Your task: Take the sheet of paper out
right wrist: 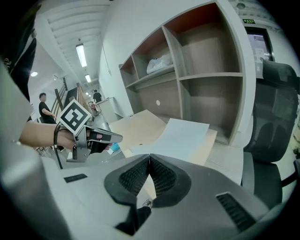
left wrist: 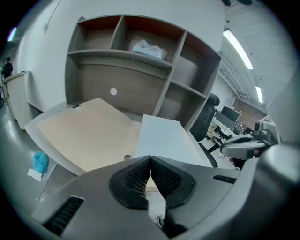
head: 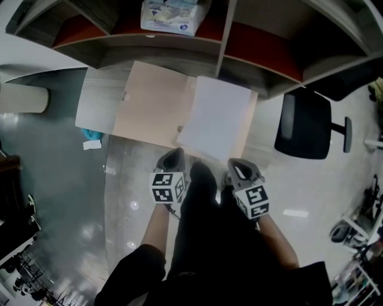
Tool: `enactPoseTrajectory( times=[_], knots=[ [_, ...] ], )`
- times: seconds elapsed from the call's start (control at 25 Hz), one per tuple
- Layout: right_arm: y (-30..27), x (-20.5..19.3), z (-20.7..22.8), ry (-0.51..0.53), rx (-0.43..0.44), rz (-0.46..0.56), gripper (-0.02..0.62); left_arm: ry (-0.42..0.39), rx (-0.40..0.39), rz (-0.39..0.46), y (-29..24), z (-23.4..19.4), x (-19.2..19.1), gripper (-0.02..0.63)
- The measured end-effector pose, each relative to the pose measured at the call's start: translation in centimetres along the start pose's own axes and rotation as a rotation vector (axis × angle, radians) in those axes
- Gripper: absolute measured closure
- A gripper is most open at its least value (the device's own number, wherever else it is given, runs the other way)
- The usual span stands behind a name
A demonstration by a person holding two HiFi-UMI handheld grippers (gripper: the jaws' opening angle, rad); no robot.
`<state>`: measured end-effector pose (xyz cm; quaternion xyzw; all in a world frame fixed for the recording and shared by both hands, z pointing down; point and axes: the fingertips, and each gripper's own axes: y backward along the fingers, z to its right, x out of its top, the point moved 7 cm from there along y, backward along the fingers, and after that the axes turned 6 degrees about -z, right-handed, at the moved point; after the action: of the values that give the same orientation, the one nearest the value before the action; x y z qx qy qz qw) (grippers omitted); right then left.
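Observation:
A white sheet of paper (head: 216, 116) lies on the right half of a tan folder (head: 152, 104) that is spread open on the desk; its near edge reaches the folder's front edge. The same sheet (left wrist: 161, 138) (right wrist: 180, 137) shows ahead of both jaws. My left gripper (head: 174, 158) is shut and empty, just short of the sheet's near left corner. My right gripper (head: 238, 167) is also shut and empty, near the sheet's near right corner, off the desk edge. In the right gripper view the left gripper (right wrist: 117, 138) appears at the left, held by a hand.
A shelf unit (head: 239, 45) stands behind the desk with a plastic packet (head: 170, 15) in one bay. A black office chair (head: 304, 125) is to the right. A blue scrap (head: 91, 134) and white slip (head: 91, 144) lie left of the desk (head: 99, 98).

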<state>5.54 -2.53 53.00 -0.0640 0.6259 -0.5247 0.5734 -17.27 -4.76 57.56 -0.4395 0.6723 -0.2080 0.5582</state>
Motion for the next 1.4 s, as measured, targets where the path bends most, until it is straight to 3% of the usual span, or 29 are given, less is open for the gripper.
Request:
enactPoseTrajectory(
  times=[0.36,0.56,0.8,0.88,1.04,1.4],
  knots=[
    [-2.7,1.3,-0.3,-0.043,-0.029,-0.033,0.578,0.034,-0.068,-0.122,-2.9,-2.8,-0.6,0.561],
    [-3.2,1.6,-0.6,-0.057,-0.047,-0.051,0.578,0.306,-0.182,-0.218,-4.6,-4.6,-2.0,0.560],
    [-3.5,2.1,-0.6,-0.066,-0.065,-0.056,0.578,0.499,-0.282,-0.223,-5.5,-5.6,-1.5,0.558],
    [-3.6,2.3,-0.7,-0.065,-0.066,-0.058,0.578,0.540,-0.294,-0.239,-5.9,-6.1,-1.6,0.542],
    [-3.8,2.5,-0.8,-0.066,-0.065,-0.064,0.578,0.592,-0.332,-0.284,-6.7,-6.5,-1.8,0.406],
    [-3.5,2.9,-0.8,-0.081,-0.101,-0.054,0.578,0.709,-0.386,-0.349,-8.7,-7.1,-2.2,0.394]
  ],
)
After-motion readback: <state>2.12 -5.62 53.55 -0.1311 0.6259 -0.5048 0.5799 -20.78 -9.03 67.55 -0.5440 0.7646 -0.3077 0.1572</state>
